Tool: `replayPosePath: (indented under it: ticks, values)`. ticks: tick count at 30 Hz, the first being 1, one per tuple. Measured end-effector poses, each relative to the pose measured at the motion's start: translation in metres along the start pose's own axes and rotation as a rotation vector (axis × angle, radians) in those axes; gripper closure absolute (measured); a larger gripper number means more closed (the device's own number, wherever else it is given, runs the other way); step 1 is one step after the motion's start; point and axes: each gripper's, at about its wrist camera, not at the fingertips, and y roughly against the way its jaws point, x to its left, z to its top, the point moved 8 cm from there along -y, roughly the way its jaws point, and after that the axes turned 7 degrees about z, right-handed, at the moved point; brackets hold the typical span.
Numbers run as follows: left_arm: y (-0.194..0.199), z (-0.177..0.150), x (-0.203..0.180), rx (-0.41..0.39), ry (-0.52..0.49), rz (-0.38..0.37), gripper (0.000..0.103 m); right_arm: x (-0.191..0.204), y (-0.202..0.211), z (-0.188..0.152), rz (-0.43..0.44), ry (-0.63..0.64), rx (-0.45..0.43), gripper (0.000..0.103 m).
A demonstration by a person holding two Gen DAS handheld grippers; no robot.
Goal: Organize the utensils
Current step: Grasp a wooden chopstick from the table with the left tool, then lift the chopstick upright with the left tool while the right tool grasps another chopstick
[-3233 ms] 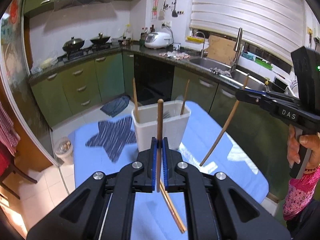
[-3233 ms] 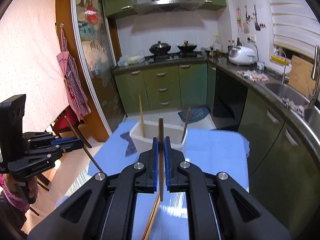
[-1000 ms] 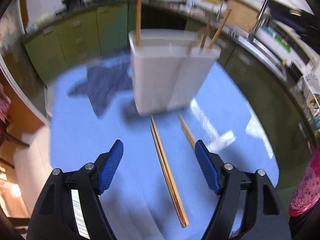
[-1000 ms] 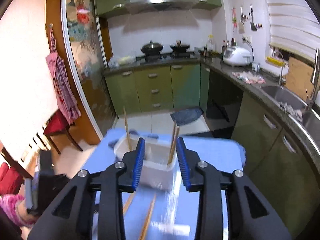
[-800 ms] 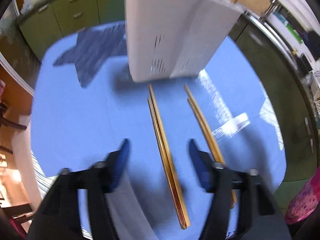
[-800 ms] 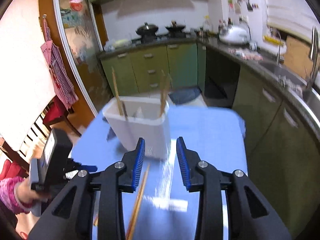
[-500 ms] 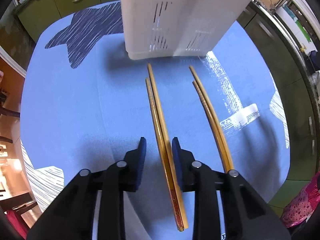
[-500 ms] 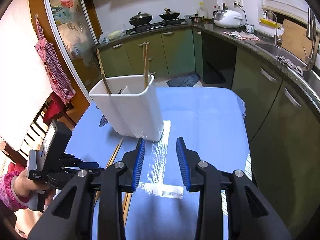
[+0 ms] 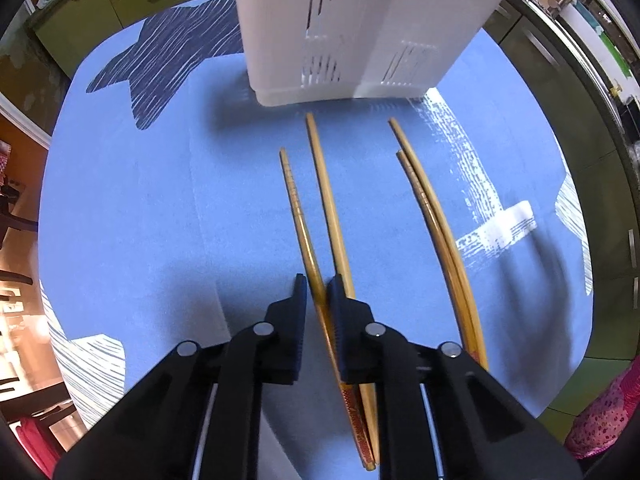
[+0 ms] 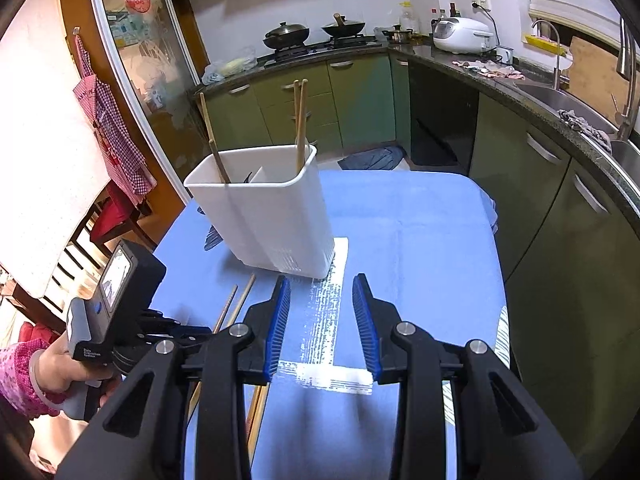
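A white utensil holder (image 9: pixel 352 28) stands on the blue tablecloth (image 9: pixel 128 208); in the right wrist view the holder (image 10: pixel 272 220) has three wooden chopsticks (image 10: pixel 300 120) upright in it. Several wooden chopsticks lie on the cloth in front of it. My left gripper (image 9: pixel 318 288) is low over the cloth and shut on one chopstick (image 9: pixel 298 208); a second (image 9: pixel 326 196) lies just right of it, and a pair (image 9: pixel 432 216) lies further right. My right gripper (image 10: pixel 322 320) is open and empty above the cloth, right of the left gripper (image 10: pixel 120 320).
The table's edges curve round on all sides. Green kitchen cabinets (image 10: pixel 360 96) and a dark counter with a sink (image 10: pixel 560 96) run behind and to the right. A chair and a red checked cloth (image 10: pixel 108 132) are at the left.
My left gripper has come down to the cloth and closed on the leftmost chopstick, which has shifted away from its neighbour. My right gripper stays open and has dropped slightly.
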Motion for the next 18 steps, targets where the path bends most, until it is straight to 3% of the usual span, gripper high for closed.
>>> replayPosePath:
  ticks: [8, 10, 18]
  values:
    - [0.006, 0.004, 0.004, -0.023, 0.021, -0.01, 0.096, 0.008, -0.014, -0.007, 0.007, 0.018, 0.052, 0.069]
    - [0.019, 0.006, 0.008, -0.066, 0.025, -0.015, 0.096, 0.009, -0.022, -0.013, 0.009, 0.02, 0.078, 0.063]
    - [0.087, 0.005, 0.027, -0.279, 0.043, -0.023, 0.096, 0.01, -0.06, -0.036, 0.0, 0.024, 0.178, 0.063]
